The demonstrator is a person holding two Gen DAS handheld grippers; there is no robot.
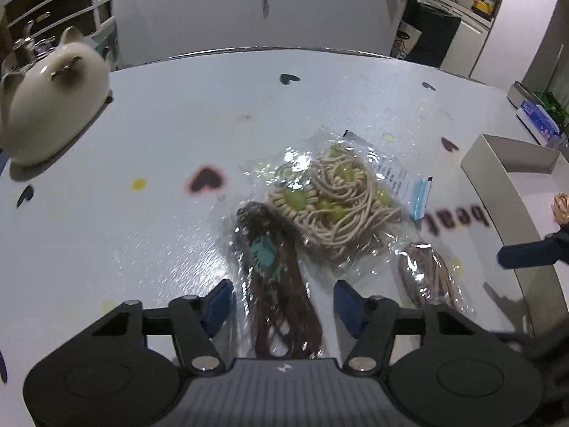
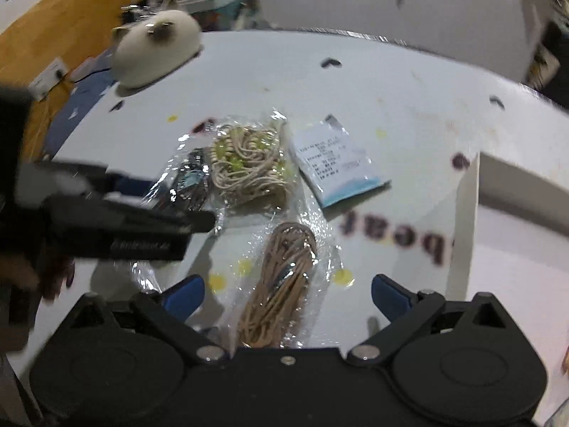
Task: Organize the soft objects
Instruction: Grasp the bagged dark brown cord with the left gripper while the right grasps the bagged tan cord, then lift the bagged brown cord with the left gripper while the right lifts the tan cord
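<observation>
Where your left claw [image 1: 284, 302] stands: you hold it tipped steeply down over the tabletop [image 1: 142, 124], its jaws about half apart, with nothing gripped.
Between its jaws: the dark brown cord packet [image 1: 277, 284] with a teal tag lies in the gap; neither blue pad visibly presses on it.
Right claw [image 2: 288, 295]: you hold it pitched down as well, jaws wide apart and empty, one on each side of the tan cord packet [image 2: 281, 284].
Tan cord packet: it lies flat in clear wrap, running from the claw's base toward 12 o'clock.
Beige cord packet [image 1: 334, 199]: this one, with green beads, lies just beyond the brown one at 1 o'clock in the left view, and their wraps touch.
Printed sachet [image 2: 338, 163]: it lies flat at 1 o'clock from the tan packet, beside the beige one.
White box [image 1: 498, 185]: it stands open at 3 o'clock on the tabletop, well apart from the packets.
Tabletop: a pale, glossy cover with dark hearts, yellow dots and dark lettering.
White animal-shaped pot [image 1: 53, 99]: it sits at the far edge at 10 o'clock.
Room: white panels stand behind the tabletop, drawers at 11 o'clock, and a tissue box [image 1: 533, 117] at 2 o'clock.
Picture quality: the right view is blurred, most of all at its left edge.
</observation>
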